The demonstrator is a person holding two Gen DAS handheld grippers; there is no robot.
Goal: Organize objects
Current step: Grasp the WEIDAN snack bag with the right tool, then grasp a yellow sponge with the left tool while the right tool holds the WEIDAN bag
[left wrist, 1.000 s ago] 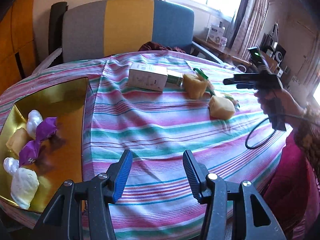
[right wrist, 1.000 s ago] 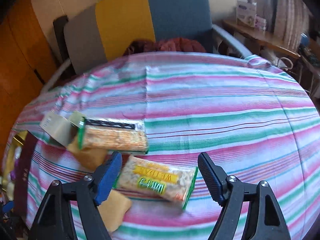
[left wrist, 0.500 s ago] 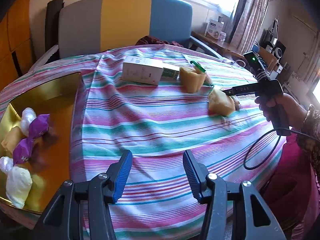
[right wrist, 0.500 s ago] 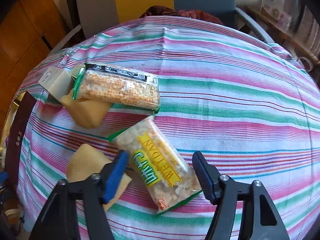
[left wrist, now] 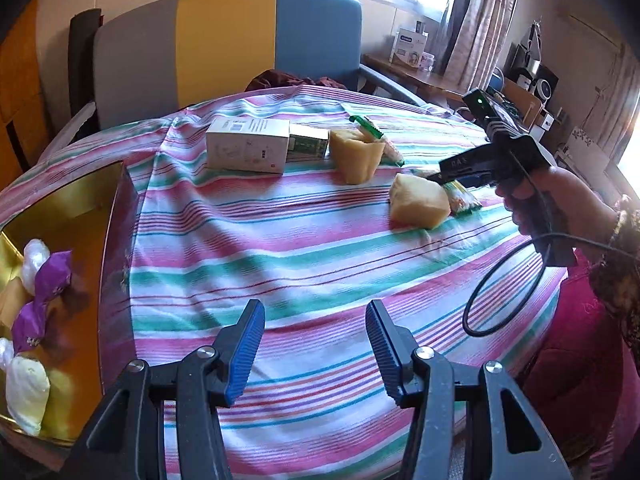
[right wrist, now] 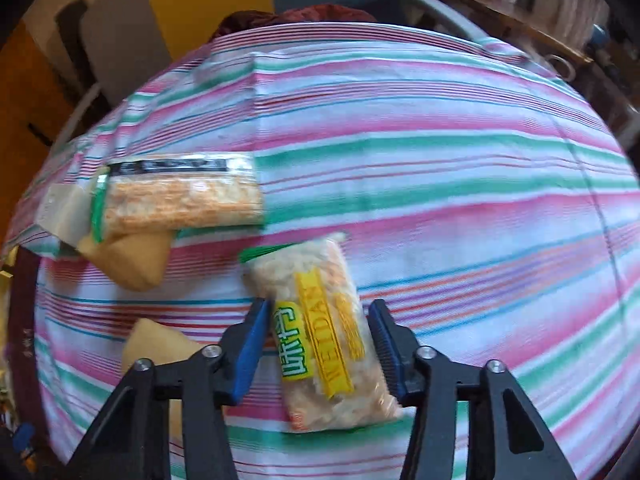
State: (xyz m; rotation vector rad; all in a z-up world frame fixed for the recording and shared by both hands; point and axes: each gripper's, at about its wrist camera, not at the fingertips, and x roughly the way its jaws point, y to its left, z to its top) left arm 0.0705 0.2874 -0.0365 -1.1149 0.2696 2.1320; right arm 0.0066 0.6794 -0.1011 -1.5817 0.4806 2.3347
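Note:
A clear snack packet with a yellow band (right wrist: 320, 340) lies lengthwise on the striped tablecloth (right wrist: 440, 160), between the jaws of my right gripper (right wrist: 318, 308). The jaws are closing, and a thin gap still shows at each pad. A second snack packet (right wrist: 180, 200) lies farther left, over a tan pouch (right wrist: 128, 264). Another tan pouch (right wrist: 160, 348) sits by the left finger. My left gripper (left wrist: 314, 308) hovers open over bare cloth with nothing between its fingers. In the left wrist view the right gripper (left wrist: 448, 174) tips down beside a tan pouch (left wrist: 418, 204).
A gold tray (left wrist: 80, 196) at the left holds purple-wrapped sweets (left wrist: 52, 276) and a pale pouch (left wrist: 24, 392). A white box (left wrist: 248, 148) and a small green box (left wrist: 308, 144) stand at the far side. A tricolour chair (left wrist: 224, 48) is behind the table.
My right gripper has dropped onto the yellow-band packet and its jaws have narrowed around it; the packet now lies lengthwise between them. The left gripper has drifted slightly, its opening unchanged.

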